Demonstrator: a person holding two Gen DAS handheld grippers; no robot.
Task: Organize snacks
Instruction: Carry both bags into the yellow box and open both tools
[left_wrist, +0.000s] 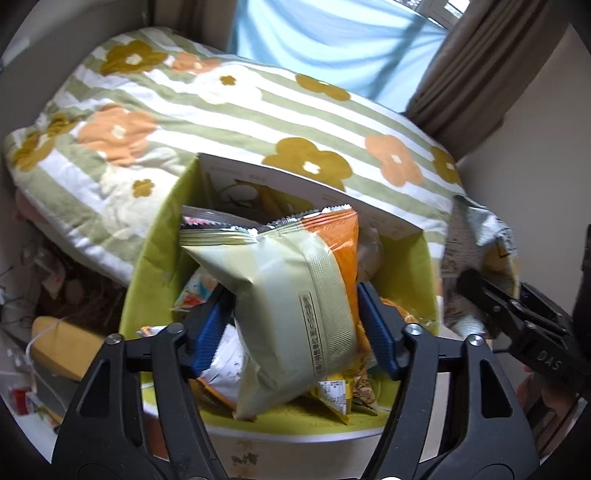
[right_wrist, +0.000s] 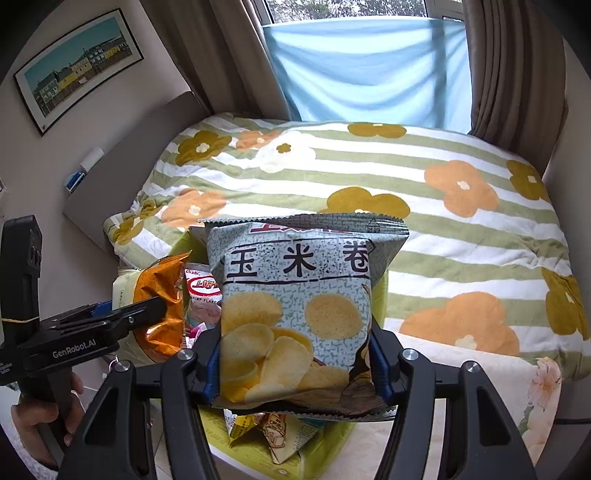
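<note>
Over the crammed green snack box (left_wrist: 155, 258), the left gripper (left_wrist: 295, 325), jaws parted around a pale packet (left_wrist: 280, 295), may let it slide off the heap, while the right gripper (right_wrist: 295, 354) clamps a chip bag (right_wrist: 295, 310).

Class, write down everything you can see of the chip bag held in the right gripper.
The chip bag is a puffed, glossy foil-like packet, pale grey-green with a speckled pattern, large dark characters across its upper half and pictured round yellow crisps below. Its top seam is serrated and looks sealed. It stands upright, facing the camera, clamped at its lower sides by the right gripper, whose blue pads press into both edges. It hangs above the green box of snacks, in front of the flowered quilt.
</note>
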